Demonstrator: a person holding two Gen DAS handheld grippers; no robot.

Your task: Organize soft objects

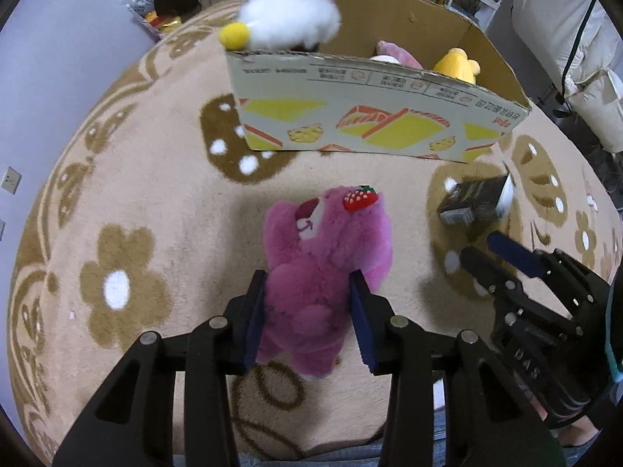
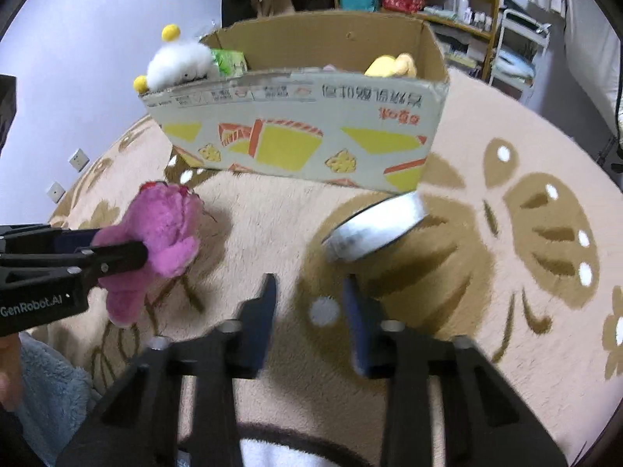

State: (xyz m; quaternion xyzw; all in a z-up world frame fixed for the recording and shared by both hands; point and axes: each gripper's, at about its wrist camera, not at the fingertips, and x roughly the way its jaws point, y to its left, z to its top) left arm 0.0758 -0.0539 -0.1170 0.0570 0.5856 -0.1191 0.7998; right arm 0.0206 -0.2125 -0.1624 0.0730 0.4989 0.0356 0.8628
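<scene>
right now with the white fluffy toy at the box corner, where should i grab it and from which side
Grip the white fluffy toy across its white body, coming down from above. It bulges over the rim of the cardboard box, whose wall hides its lower part, so a side approach looks blocked. The yellow pompoms are small and would likely slip.

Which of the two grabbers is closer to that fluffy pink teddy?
Left. The left gripper is clamped around the pink teddy, holding it; the right gripper is off to its side, over the carpet, apart from it.
</scene>
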